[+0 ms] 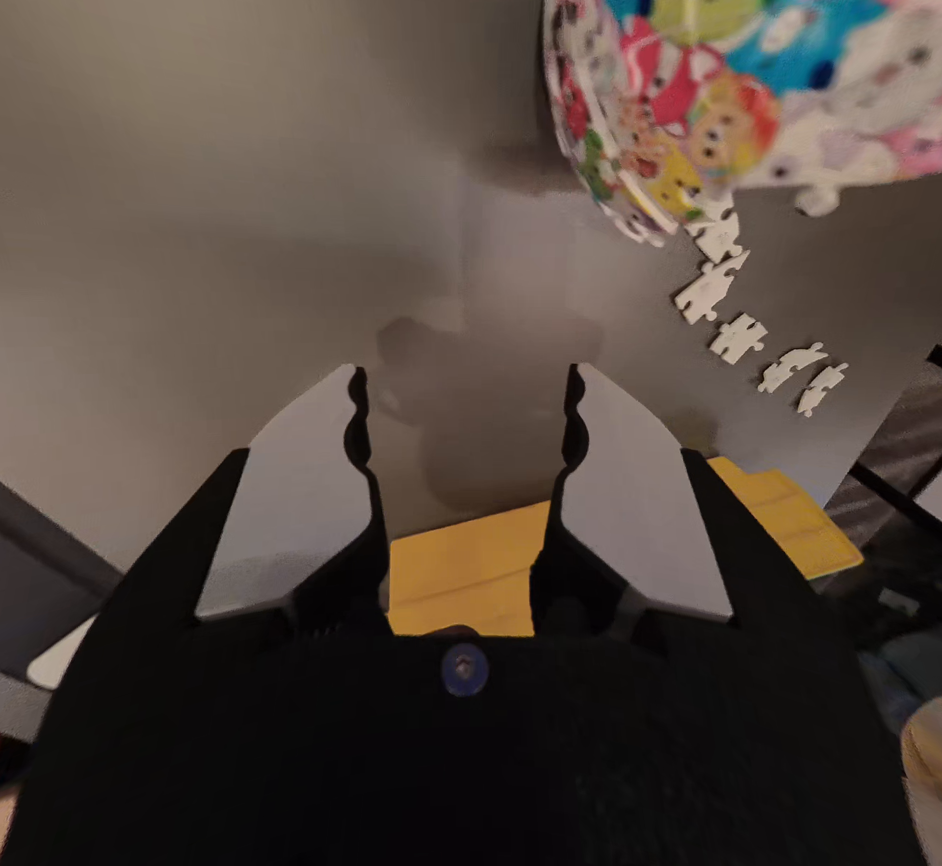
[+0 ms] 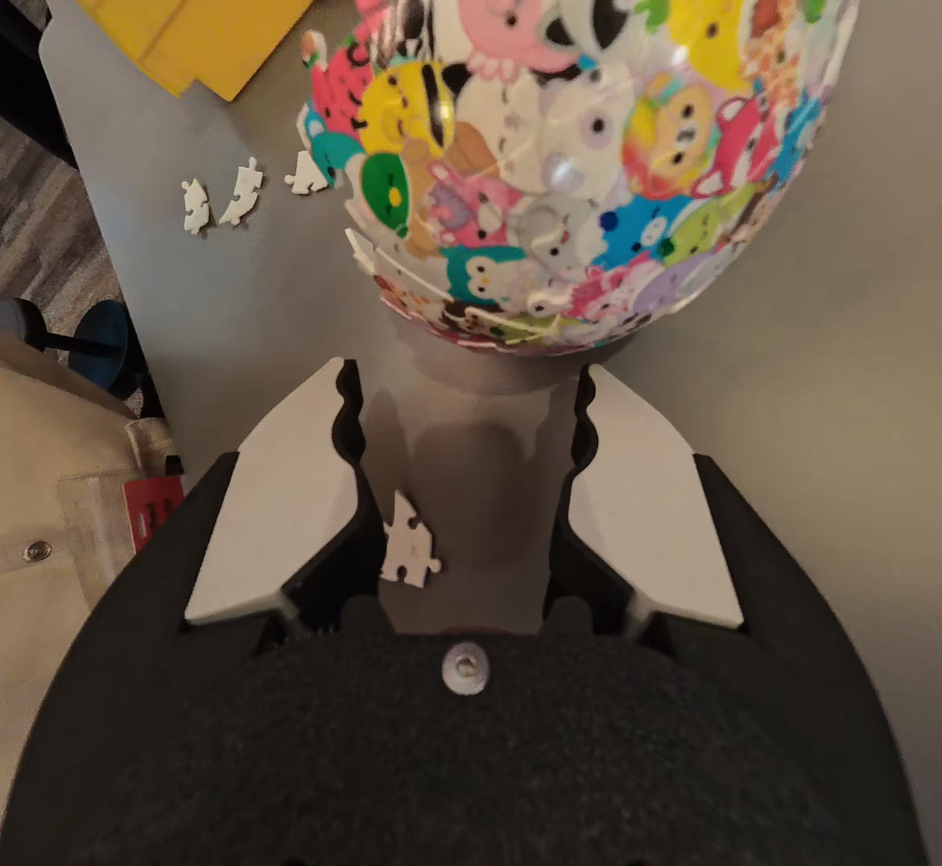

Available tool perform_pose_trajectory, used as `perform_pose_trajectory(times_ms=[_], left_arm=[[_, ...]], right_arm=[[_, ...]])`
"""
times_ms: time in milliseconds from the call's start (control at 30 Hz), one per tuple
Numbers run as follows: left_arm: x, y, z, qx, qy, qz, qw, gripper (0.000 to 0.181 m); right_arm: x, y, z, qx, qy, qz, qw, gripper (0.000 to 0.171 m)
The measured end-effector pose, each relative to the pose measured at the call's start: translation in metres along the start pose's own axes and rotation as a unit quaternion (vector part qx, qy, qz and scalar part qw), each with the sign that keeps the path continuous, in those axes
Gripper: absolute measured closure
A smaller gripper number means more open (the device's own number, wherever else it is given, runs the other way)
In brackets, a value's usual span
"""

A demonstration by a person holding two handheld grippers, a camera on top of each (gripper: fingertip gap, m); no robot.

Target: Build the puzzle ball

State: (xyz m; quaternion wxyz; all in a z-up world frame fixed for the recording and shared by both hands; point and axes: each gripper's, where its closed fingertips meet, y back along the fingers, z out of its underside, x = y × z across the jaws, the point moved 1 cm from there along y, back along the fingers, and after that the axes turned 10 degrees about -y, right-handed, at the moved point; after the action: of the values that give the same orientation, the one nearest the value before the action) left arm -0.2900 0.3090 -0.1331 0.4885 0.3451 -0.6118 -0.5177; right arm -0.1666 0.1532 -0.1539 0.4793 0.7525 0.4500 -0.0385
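The colourful puzzle ball (image 2: 586,138) stands on the grey table (image 2: 255,332), just beyond my right gripper (image 2: 469,370), which is open and empty. One loose white piece (image 2: 410,546) lies face down on the table between the right fingers, below them. Several more white pieces (image 2: 239,196) lie left of the ball. In the left wrist view the ball (image 1: 754,56) is at the upper right, with a row of white pieces (image 1: 739,337) below it. My left gripper (image 1: 464,370) is open and empty over bare table, well left of the ball.
A yellow folder (image 2: 173,0) lies on the table behind the loose pieces; it also shows under my left gripper (image 1: 459,581). The table edge (image 2: 76,128) runs down the left, with floor and a stool base (image 2: 97,332) beyond. A beige garment (image 2: 61,510) is at the left. Left tips to right tips: about 20 cm.
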Motion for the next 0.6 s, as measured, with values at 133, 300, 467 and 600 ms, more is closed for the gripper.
perform_pose_trajectory(times_ms=[133,300,467,600], left_arm=[[-0.001,-0.019,-0.011,0.008,-0.020,0.033,0.999,0.112],[0.022,-0.019,-0.035,0.093,-0.039,0.052,0.994,0.114],[0.048,-0.016,-0.047,0.148,-0.044,0.066,0.986,0.114],[0.061,-0.019,-0.049,0.158,-0.036,0.065,0.985,0.109]], right_arm=[[-0.004,-0.006,-0.003,0.003,-0.003,-0.008,1.000,0.086],[0.001,-0.001,-0.009,0.004,0.011,-0.009,1.000,0.084],[0.010,0.003,-0.017,-0.005,0.031,-0.005,1.000,0.084],[0.020,0.005,-0.025,-0.029,0.063,0.006,0.998,0.083]])
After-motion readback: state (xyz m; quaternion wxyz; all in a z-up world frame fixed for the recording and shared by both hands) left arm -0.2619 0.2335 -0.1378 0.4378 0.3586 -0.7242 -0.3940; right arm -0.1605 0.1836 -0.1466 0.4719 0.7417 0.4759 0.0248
